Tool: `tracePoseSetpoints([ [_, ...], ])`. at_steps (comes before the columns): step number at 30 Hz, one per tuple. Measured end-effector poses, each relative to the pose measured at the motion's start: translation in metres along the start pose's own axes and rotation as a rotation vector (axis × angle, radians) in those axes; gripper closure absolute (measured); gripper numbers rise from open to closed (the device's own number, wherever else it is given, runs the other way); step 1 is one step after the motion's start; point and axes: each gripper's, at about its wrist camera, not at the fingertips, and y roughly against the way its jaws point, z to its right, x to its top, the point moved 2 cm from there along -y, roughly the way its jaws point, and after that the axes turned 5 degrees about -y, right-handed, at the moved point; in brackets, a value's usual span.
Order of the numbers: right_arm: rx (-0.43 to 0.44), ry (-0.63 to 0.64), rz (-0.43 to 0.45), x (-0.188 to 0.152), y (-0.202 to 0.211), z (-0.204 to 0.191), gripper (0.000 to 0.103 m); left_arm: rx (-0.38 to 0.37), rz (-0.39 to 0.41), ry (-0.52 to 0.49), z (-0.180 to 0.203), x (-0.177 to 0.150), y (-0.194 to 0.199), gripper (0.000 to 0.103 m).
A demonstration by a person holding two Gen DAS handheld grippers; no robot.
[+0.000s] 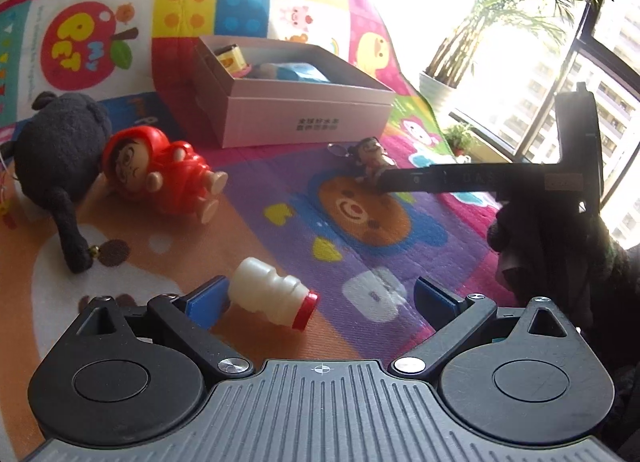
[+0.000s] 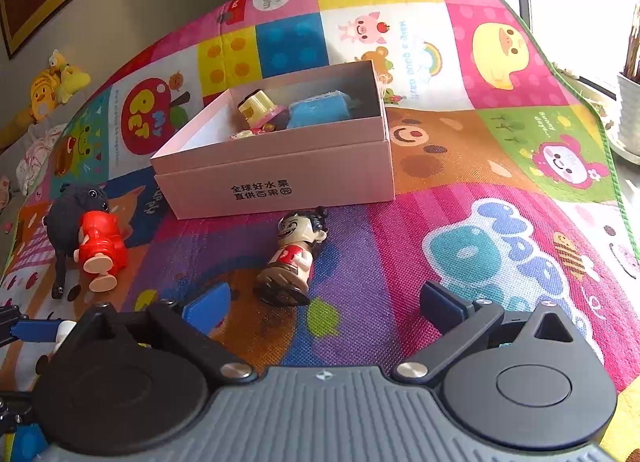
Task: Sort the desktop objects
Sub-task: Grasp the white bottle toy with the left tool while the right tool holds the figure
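Left gripper [image 1: 316, 298] gaping wide — white bottle [image 1: 272, 298] lying on its side between the pads, touching the left one. Right gripper [image 2: 324, 304] also spread, gripping nothing — boy figurine [image 2: 294, 258] lying just ahead on the mat [image 2: 440, 222]. Pink box [image 2: 280, 166] sitting beyond.

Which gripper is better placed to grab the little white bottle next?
Left. The white bottle lies between the open left gripper fingers, by the left pad. The right gripper, also open, faces the small figurine.
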Motion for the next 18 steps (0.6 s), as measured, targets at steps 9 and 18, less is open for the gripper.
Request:
tracePoseSetpoints([
  [9,-0.018,0.009,0.002,-0.0014,-0.0005,-0.0019,0.0,0.134,0.008,-0.021,0.0069,-0.0051,0.0013,0.021],
  [18,-0.032,0.031,0.002,-0.0028,-0.0001,-0.0057,0.0,0.201,0.006,-0.073,0.0109,-0.0042,-0.0008,0.052],
])
